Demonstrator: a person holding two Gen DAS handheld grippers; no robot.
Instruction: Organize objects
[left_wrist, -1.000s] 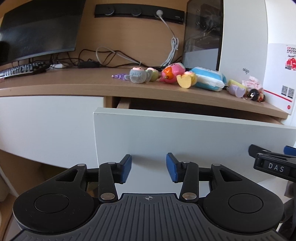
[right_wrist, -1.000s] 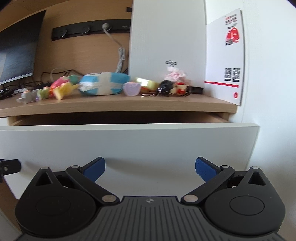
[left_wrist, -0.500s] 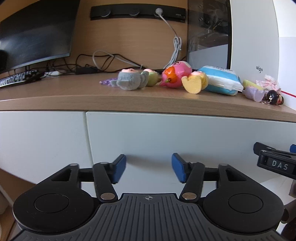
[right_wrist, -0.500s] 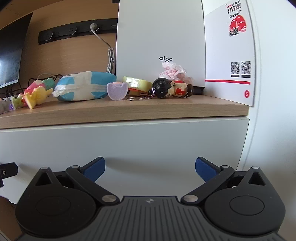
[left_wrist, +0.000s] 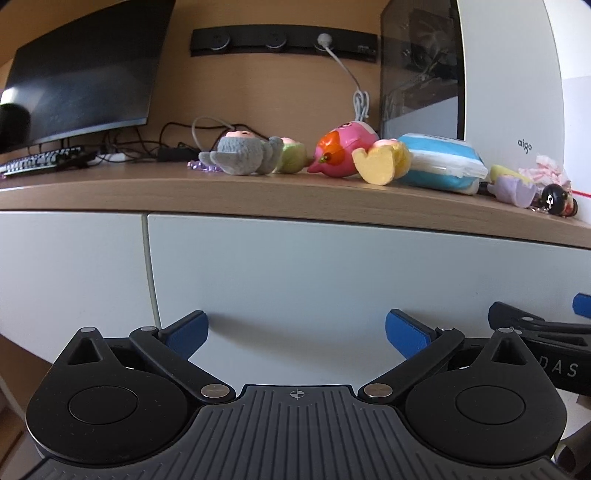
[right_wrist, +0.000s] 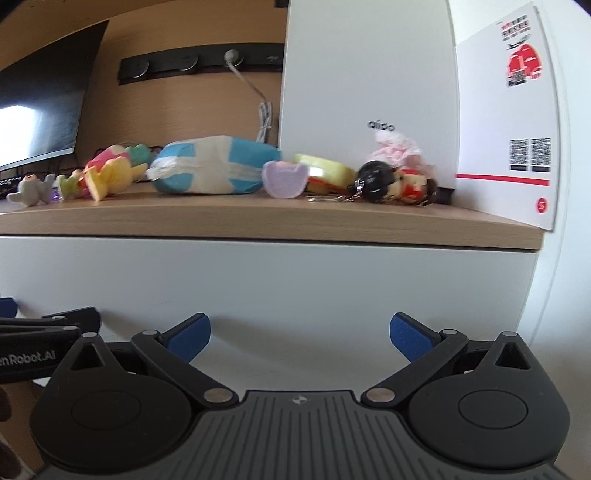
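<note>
A: What did the left gripper (left_wrist: 297, 334) look like?
B: Black linkage arms, silver rivets, blue finger pads (left_wrist: 186, 332), ribbed grey base with a crosshair mark
A: And the right gripper (right_wrist: 299, 336)?
B: Identical; white "DAS" lettering marked its side

Matt wood, smooth white fronts, soft and glossy toys

The desk top (left_wrist: 110, 192) is matt wood-grain laminate; the drawer front (left_wrist: 314, 273) below is smooth, satin white. The grey plush toy (left_wrist: 243, 157) looks knitted and fuzzy, the pink bird toy (left_wrist: 341, 149) glossy plastic, the blue-and-white wipes pack (right_wrist: 214, 170) soft crinkled film. The white computer case (right_wrist: 365, 85) is smooth and matt, its side panel (left_wrist: 421, 66) dark and glassy. The left gripper (left_wrist: 295, 332) has matt black plastic arms, blue rubbery pads (left_wrist: 186, 332) and bright metal pins.
</note>
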